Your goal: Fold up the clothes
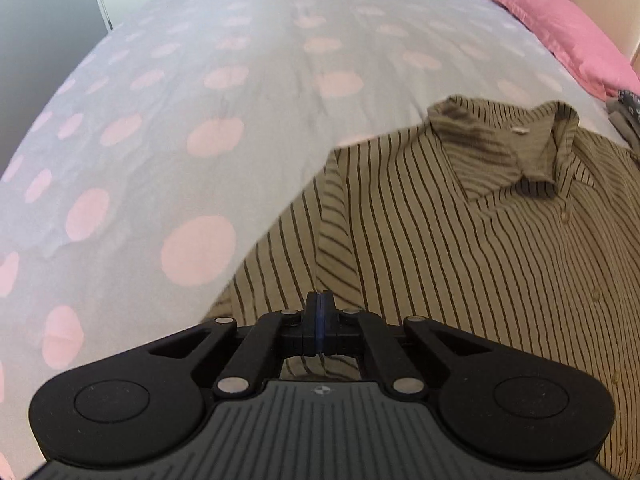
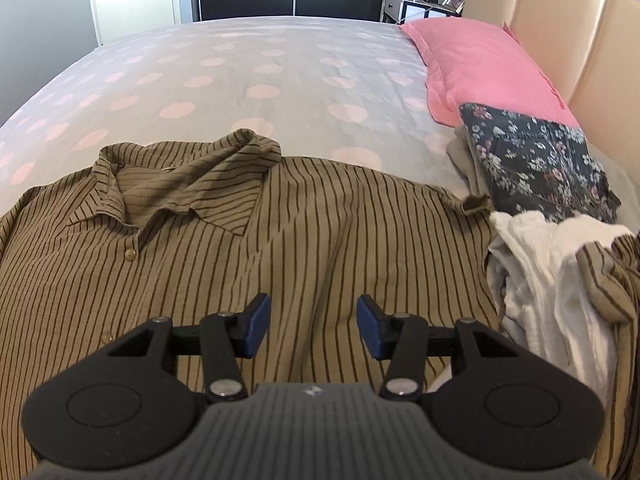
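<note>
An olive shirt with dark stripes (image 1: 460, 240) lies front up on the bed, buttoned, its collar (image 1: 500, 148) toward the far side. My left gripper (image 1: 319, 300) is shut on a fold of the shirt's left sleeve side, and striped cloth runs up from the closed pads. In the right wrist view the same shirt (image 2: 320, 220) spreads below my right gripper (image 2: 312, 320), which hovers open over the right half of the body with nothing between its blue pads. The shirt's right sleeve trails off toward a heap at the right.
The bed cover (image 2: 240, 80) is pale grey with pink dots. A pink pillow (image 2: 480, 64) lies by the beige headboard (image 2: 580, 40). A dark floral garment (image 2: 532, 160) and a crumpled white cloth (image 2: 552, 280) sit at the right of the shirt.
</note>
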`<control>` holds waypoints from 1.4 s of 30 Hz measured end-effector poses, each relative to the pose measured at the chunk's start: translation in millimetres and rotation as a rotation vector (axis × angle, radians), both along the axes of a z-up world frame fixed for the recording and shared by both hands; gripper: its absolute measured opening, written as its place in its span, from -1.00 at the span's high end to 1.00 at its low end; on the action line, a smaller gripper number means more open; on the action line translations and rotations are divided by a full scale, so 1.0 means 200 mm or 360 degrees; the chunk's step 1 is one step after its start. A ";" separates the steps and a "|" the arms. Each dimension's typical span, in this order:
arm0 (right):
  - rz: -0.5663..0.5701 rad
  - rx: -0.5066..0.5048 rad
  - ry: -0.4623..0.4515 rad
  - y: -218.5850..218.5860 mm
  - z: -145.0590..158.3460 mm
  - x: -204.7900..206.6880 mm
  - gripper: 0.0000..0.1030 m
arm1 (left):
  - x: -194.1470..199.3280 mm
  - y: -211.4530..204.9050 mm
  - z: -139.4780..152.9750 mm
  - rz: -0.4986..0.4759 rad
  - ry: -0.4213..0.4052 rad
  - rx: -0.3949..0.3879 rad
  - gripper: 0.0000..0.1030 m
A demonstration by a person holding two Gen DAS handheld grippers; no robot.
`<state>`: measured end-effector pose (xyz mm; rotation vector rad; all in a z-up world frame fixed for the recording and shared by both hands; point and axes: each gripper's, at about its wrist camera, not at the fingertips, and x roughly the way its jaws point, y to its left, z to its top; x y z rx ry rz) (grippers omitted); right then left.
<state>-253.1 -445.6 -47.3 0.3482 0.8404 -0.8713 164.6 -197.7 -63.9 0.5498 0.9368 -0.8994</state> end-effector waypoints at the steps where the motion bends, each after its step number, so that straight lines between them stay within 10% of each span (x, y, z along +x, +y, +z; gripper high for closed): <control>1: 0.0003 -0.0002 0.0002 0.00 0.00 0.01 0.00 | 0.01 0.01 0.02 0.0011 0.0000 -0.0016 1.00; 10: 0.0036 -0.0019 0.0044 -0.01 -0.02 0.08 0.00 | 0.07 0.00 0.05 0.0033 0.0048 -0.0034 0.98; 14: 0.0030 -0.0014 0.0054 -0.02 -0.03 0.09 0.00 | -0.01 -0.03 0.01 -0.0053 0.0052 0.0053 0.44; 26: 0.0022 -0.0031 0.0065 -0.02 -0.04 0.08 0.00 | -0.05 -0.06 -0.20 -0.0012 0.0043 0.0352 0.67; 29: 0.0026 -0.0040 0.0068 -0.02 -0.04 0.08 0.00 | -0.01 -0.03 -0.17 0.0040 0.0070 0.0291 0.95; 42: -0.0038 -0.0004 0.0139 -0.08 -0.13 0.08 0.01 | 0.44 -0.01 0.11 0.0326 -0.0058 0.0143 0.96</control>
